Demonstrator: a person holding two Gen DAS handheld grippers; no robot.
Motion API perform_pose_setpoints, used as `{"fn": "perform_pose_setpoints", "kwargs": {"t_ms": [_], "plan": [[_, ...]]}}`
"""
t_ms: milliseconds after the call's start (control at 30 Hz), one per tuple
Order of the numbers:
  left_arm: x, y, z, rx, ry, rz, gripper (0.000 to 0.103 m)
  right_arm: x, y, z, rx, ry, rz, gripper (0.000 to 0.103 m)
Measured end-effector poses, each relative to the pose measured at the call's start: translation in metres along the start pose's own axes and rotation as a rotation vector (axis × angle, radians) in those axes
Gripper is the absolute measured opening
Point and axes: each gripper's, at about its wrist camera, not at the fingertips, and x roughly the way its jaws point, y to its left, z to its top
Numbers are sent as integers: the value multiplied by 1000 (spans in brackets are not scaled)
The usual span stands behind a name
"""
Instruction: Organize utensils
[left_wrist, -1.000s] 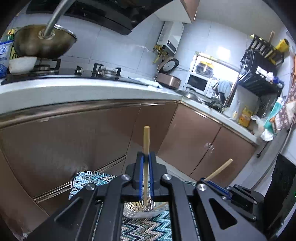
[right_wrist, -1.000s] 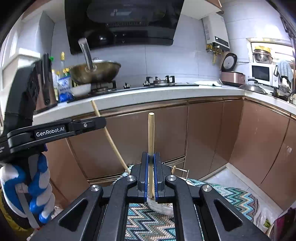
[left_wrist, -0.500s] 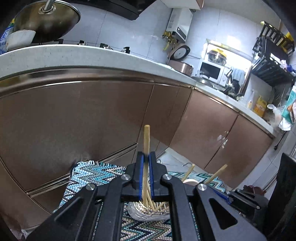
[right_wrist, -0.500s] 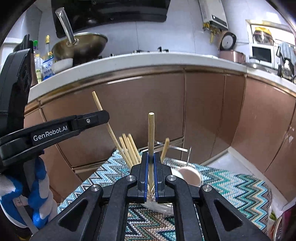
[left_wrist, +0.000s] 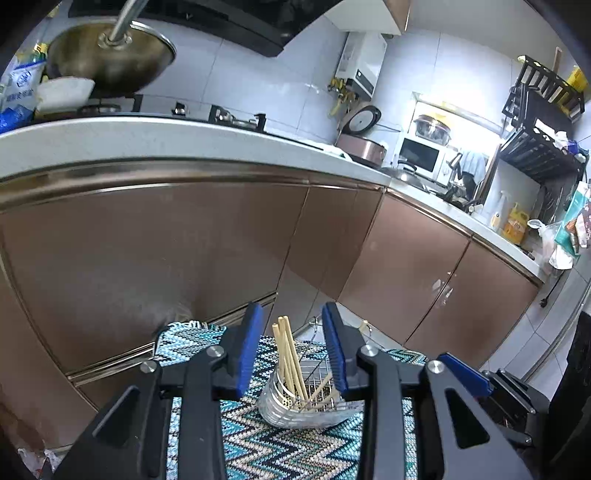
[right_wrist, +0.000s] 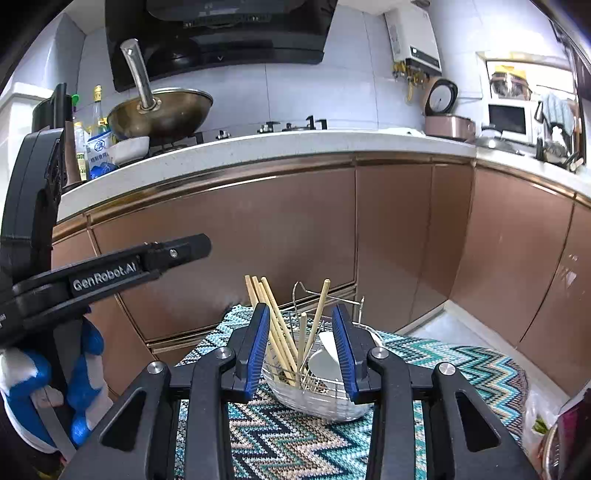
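A wire utensil holder (left_wrist: 295, 406) stands on a zigzag-patterned mat (left_wrist: 258, 450). Several wooden chopsticks (left_wrist: 286, 354) stand in it, leaning. My left gripper (left_wrist: 293, 345) is open and empty, just above and in front of the holder. In the right wrist view the same holder (right_wrist: 314, 395) holds several chopsticks (right_wrist: 271, 317) and a white spoon (right_wrist: 327, 363). My right gripper (right_wrist: 300, 341) is open and empty, its jaws either side of the holder. The left gripper's finger (right_wrist: 110, 273) shows at the left, held by a blue-gloved hand.
Brown cabinet fronts (right_wrist: 258, 240) stand right behind the mat under a white countertop (right_wrist: 258, 151). A wok (right_wrist: 159, 118), bottles and a rice cooker (right_wrist: 448, 125) sit on the counter. A plastic bag lies at the mat's right edge (right_wrist: 539, 413).
Both grippers were shut on a chopstick each. Both have opened, and the chopsticks now stand in the holder. Both grippers have tilted upward a little.
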Motion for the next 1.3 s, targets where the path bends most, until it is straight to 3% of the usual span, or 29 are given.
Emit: {"fn": "perform_pose_setpoints", "kwargs": {"t_ms": [300, 767, 1067, 1300], "plan": [[-63, 0, -9, 13, -51, 30, 61, -59, 5, -13, -6, -47, -81, 56], [-137, -12, -53, 140, -57, 81, 64, -139, 1, -52, 44, -52, -232, 87], [-185, -21, -82, 228, -113, 122, 65, -180, 21, -71, 18, -84, -330, 99], [-219, -33, -96, 270, -170, 169, 74, -214, 33, -85, -13, -116, -384, 103]]}}
